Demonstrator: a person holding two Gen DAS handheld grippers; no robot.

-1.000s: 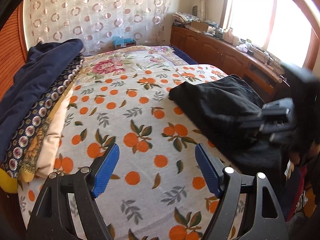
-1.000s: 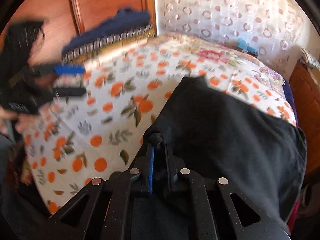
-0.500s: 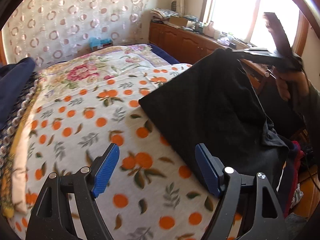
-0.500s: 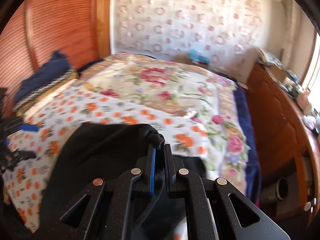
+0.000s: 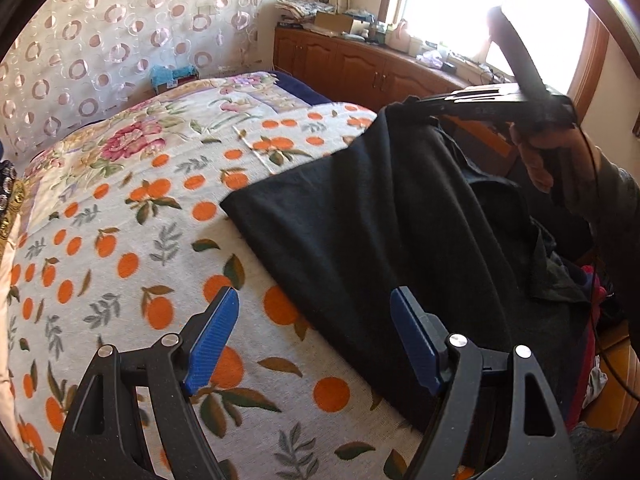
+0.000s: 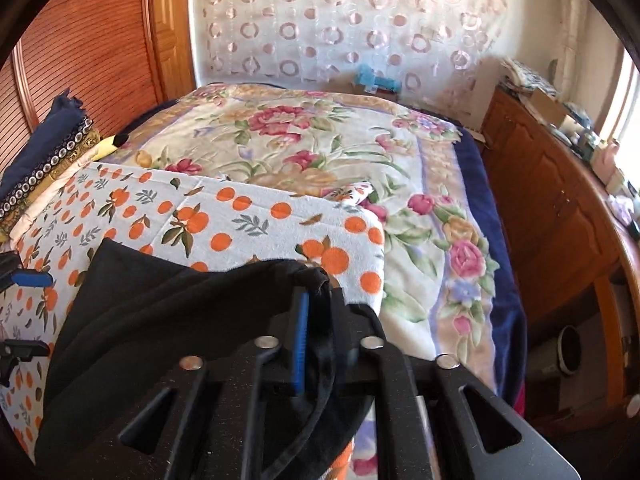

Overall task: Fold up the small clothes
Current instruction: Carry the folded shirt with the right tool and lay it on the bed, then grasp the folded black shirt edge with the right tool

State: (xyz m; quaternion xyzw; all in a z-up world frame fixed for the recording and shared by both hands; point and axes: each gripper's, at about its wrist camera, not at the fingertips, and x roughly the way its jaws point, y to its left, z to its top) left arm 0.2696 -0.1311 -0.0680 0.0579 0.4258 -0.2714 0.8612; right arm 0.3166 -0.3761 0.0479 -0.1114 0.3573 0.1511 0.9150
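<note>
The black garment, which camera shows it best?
Left wrist view: the black garment shows spread over the bedspread, one corner lifted by the right gripper. Right wrist view shows only bunched folds by its own fingers.

A bed (image 6: pixel 472 216) carries everything, spread with a floral blanket (image 6: pixel 304 140). Over its near part lies an orange-print sheet (image 5: pixel 132 248), directly under the left gripper's (image 5: pixel 314 336) open jaws. A black garment (image 5: pixel 360 232) lies partly on that sheet, just ahead and right of the left gripper, one corner raised off the bed. A stack of folded clothes (image 6: pixel 44 156) sits on the bed far left of the right gripper.
</note>
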